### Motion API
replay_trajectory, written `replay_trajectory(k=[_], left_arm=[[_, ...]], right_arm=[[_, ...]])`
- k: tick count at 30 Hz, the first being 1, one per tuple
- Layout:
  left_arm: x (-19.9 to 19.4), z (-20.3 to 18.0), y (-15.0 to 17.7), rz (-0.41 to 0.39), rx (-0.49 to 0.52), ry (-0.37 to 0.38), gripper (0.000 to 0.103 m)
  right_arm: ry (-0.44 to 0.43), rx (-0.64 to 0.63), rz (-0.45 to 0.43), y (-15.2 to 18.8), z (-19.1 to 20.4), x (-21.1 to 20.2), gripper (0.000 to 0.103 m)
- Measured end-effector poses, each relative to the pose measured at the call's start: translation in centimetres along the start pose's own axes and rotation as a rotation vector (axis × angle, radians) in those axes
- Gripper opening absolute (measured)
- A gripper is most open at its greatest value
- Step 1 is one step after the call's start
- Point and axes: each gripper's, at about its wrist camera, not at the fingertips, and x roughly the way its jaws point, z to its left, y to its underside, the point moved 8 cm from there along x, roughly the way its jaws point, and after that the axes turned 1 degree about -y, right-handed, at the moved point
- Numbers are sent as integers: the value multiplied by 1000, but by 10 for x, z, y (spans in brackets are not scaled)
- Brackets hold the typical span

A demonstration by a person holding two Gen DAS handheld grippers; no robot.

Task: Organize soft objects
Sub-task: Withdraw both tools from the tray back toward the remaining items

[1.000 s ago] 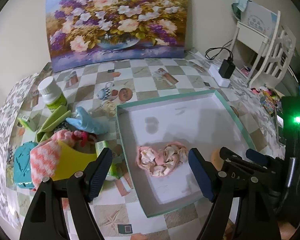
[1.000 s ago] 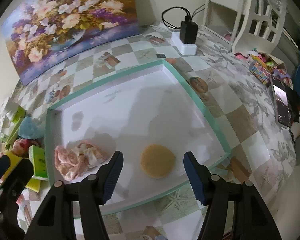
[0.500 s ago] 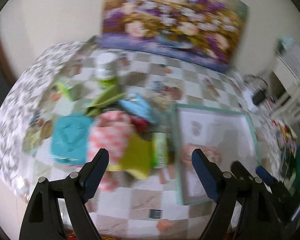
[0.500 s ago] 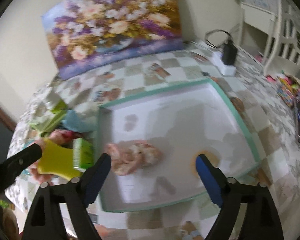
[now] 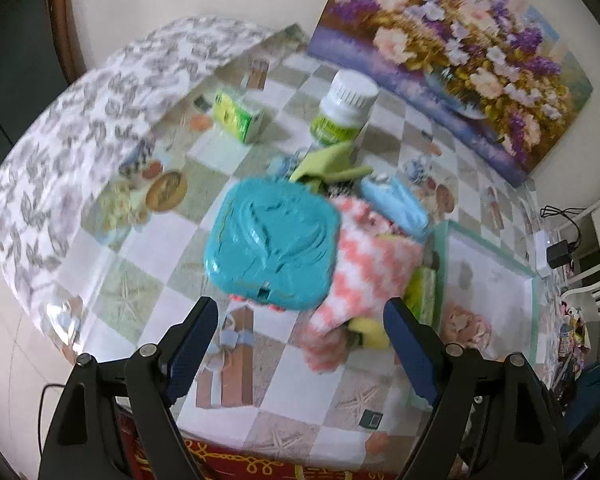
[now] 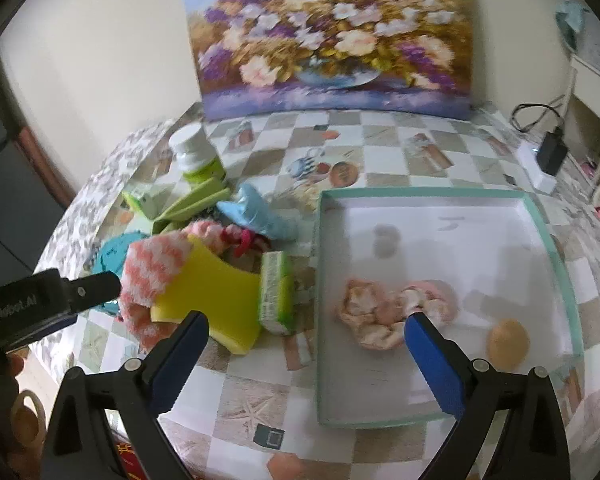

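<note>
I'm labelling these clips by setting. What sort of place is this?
Most likely a room in a home: a table with a checkered tablecloth, a flower painting leaning against the wall, and a white chair beside a plugged-in charger.

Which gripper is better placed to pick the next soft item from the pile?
Left. The left gripper is open over the pink-and-white cloth; the right gripper is open nearer the tray.

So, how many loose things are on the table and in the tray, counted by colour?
Green: 4, white-capped bottle, small carton, folded cloth, soft pack
Blue or teal: 2, teal case, light blue pouch
Pink: 2, zigzag knit cloth, crumpled fabric
Yellow or tan: 2, sponge, round puff
Total: 10
</note>
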Motion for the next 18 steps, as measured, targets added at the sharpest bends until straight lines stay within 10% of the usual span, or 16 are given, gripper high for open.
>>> replay_trajectory(k=[9,18], left_arm=[[19,-2,15,86,-3,21,81],[29,-3,18,112,15,2,52]], right_arm=[[-15,-38,75,11,6,32,89],[-55,-84,92,8,19,46,65]])
